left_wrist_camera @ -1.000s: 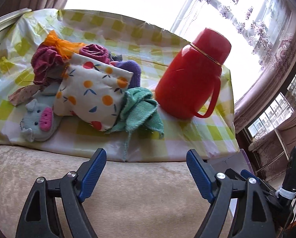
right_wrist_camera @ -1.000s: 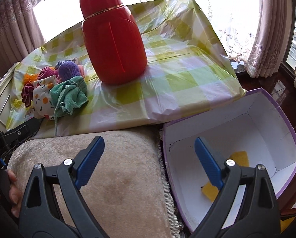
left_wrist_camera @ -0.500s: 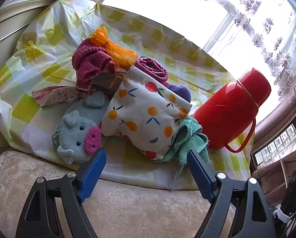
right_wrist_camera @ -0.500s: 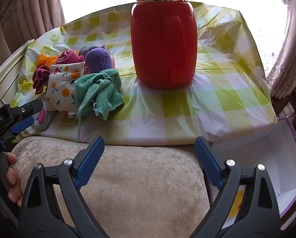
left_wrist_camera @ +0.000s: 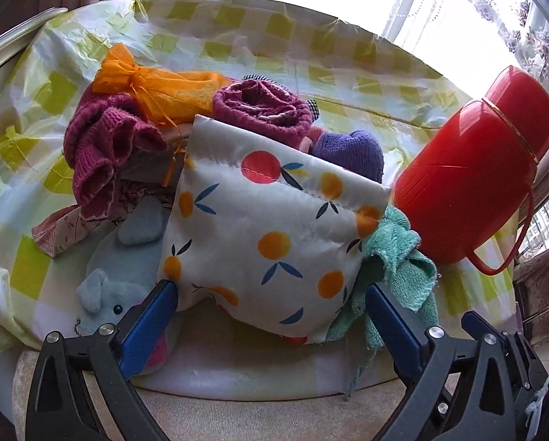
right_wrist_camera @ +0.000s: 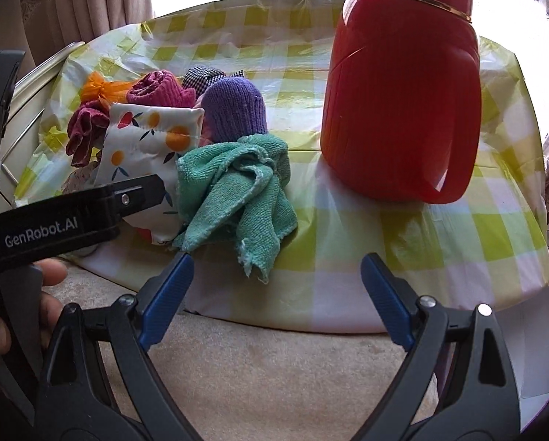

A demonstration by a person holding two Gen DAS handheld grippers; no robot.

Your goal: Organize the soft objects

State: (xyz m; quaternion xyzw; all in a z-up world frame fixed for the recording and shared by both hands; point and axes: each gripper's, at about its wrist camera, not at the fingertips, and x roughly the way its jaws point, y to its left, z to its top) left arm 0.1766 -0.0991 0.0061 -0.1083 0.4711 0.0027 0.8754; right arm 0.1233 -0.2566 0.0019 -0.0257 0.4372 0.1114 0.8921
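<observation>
The left claw (left_wrist_camera: 271, 305) is gaping wide, its fingers (left_wrist_camera: 153, 316) level; the right claw (right_wrist_camera: 274, 286) is likewise spreading open alongside it.

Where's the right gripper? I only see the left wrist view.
Observer: The right gripper is open and empty, low at the table's front edge, just in front of the teal cloth.
Operator: Touching the cloth?
Observer: Can't tell. One fingertip sits right under the cloth's lower corner.
Operator: How far in is the left gripper?
Observer: In the right view, one finger of the left gripper lies across the lower part of the fruit-print pouch, beside the cloth.
</observation>
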